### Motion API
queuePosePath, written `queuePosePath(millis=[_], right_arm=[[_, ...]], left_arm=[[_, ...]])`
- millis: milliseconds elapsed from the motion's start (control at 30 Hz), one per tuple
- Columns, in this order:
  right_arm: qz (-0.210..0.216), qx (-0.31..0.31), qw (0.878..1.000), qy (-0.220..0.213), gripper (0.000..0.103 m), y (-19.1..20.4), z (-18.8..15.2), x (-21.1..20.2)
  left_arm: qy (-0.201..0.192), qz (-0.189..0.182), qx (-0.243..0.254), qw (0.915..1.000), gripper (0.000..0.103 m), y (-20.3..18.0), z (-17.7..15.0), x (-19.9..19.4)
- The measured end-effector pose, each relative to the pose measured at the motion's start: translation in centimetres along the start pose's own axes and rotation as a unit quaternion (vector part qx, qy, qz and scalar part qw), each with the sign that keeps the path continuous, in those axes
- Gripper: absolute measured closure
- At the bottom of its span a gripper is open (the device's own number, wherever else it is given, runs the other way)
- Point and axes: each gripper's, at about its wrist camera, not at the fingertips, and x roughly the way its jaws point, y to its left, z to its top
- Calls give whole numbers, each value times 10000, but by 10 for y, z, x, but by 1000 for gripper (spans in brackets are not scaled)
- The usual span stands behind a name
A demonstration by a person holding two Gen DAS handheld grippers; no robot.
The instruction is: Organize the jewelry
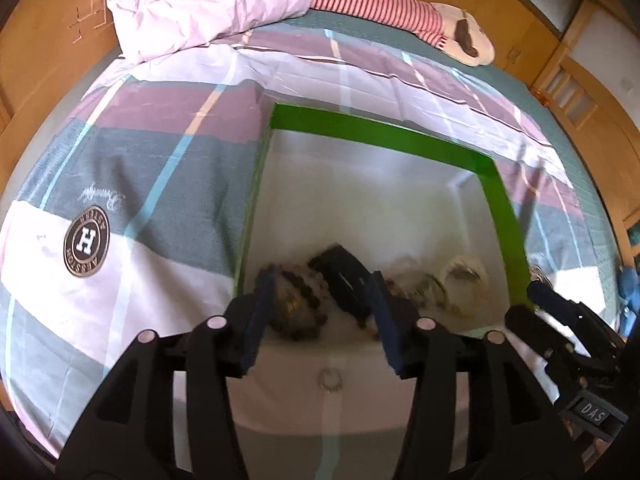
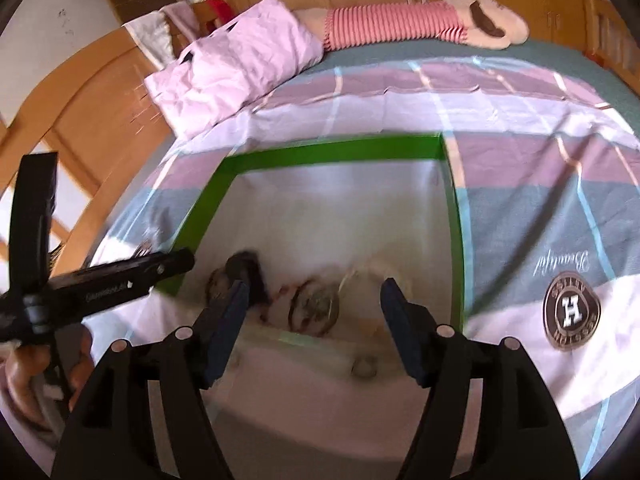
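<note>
Pillow (image 2: 236,60) and striped plush toy (image 2: 400,24) lie beyond green-rimmed box (image 2: 332,152).

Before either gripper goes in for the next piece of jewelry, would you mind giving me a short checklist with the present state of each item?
1. Left gripper empty, jaws apart: ok.
2. Right gripper empty, jaws apart: ok.
3. Green-rimmed box lies flat on the bedspread, open on top: ok.
4. Jewelry pile sits inside the box at its near edge: ok, though blurred.
5. Single pieces told apart in the pile: cannot tell.
6. Small ring lies outside the box, on the white surface in front of it: not ok, if it belongs inside.
</note>
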Motion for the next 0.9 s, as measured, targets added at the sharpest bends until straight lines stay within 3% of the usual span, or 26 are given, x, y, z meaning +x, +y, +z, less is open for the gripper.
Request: queuePosePath(millis=[167, 267, 467, 667, 800, 900], right_arm=[[-91, -632, 9963, 579, 34, 9, -23, -6], [-308, -925, 9910, 917, 34, 12, -38, 4], [-849, -550, 9826, 1560, 34, -10, -48, 29], [-1029, -633, 9770, 1759, 33, -5, -53, 42], [-1202, -803, 9774, 1544, 34, 2, -56, 51], [-1222, -668, 9802, 1404, 41, 0, -56, 58]], left_arm=[[94, 217, 210, 9995, 51, -6, -24, -12], [160, 319, 153, 9992, 34, -4, -34, -12], [508, 319, 46, 9982, 19, 5, -50, -9], [954, 528, 254, 9937, 16, 0, -67, 11], [910, 592, 470, 9930, 23, -6, -72, 17], [955, 575, 469, 9927, 24, -8, -72, 23]])
